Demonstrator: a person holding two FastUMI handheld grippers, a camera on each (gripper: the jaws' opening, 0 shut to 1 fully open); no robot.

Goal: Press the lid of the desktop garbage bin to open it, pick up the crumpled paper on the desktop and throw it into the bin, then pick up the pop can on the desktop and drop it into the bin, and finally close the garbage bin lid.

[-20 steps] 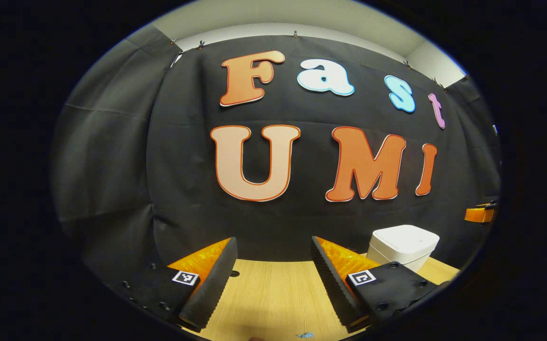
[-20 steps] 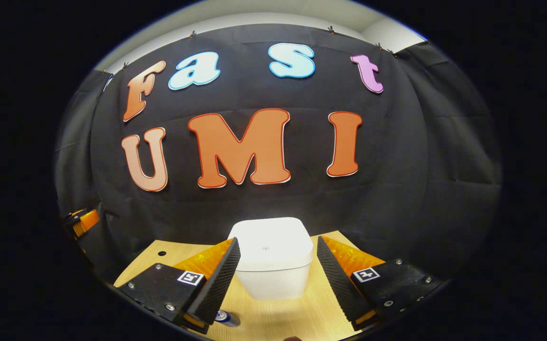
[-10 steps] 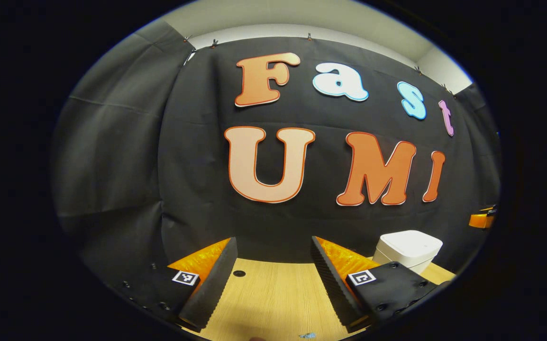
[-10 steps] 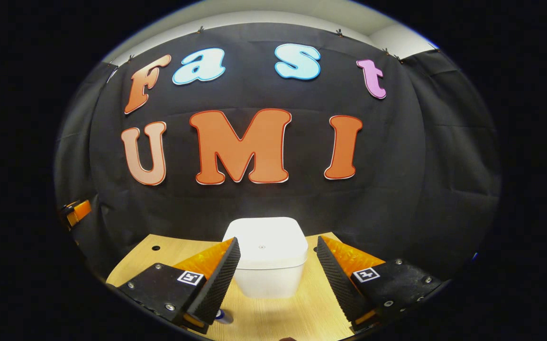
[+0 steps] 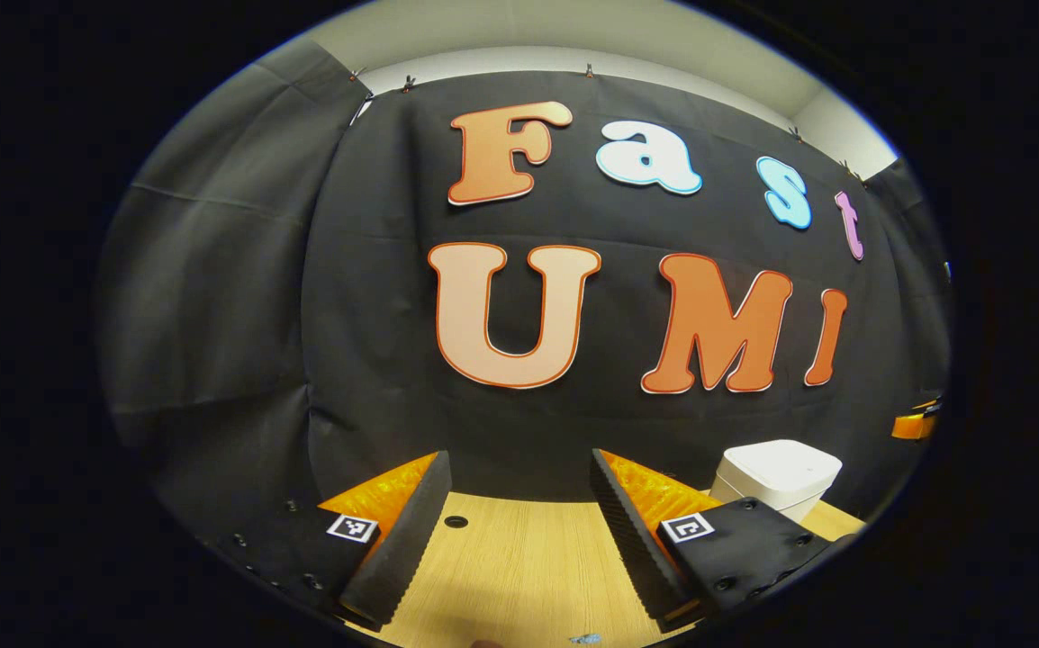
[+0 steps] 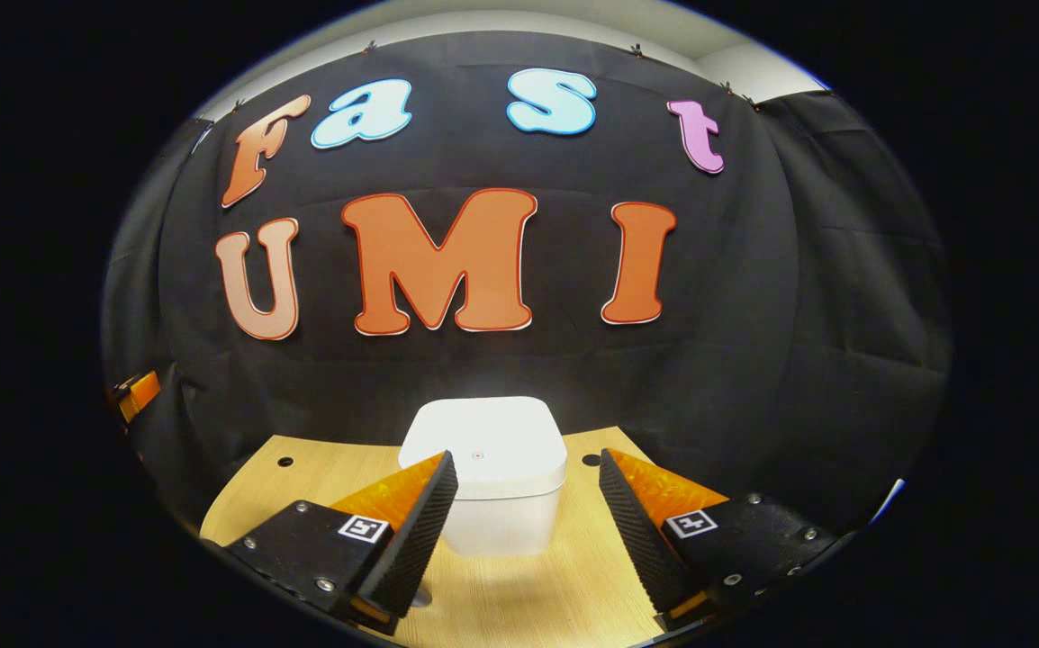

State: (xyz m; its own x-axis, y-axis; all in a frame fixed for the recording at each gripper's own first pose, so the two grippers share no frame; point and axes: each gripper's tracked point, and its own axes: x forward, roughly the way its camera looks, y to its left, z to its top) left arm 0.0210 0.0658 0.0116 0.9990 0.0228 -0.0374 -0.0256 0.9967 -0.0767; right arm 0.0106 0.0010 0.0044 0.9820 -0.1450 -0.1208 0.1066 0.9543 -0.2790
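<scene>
Bin (image 6: 483,472) sits lid-down between right gripper's (image 6: 527,504) fingers.

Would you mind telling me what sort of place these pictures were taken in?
Probably a staged recording booth, not a home: black cloth wall clipped up behind a wooden desktop carrying a white garbage bin, with both grippers, left and right, open.

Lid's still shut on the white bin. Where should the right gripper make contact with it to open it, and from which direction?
Press, don't pinch: the bin is wider than the open right gripper. Come from above onto the flat lid, near its small center mark, with one fingertip or the gripper closed.
</scene>
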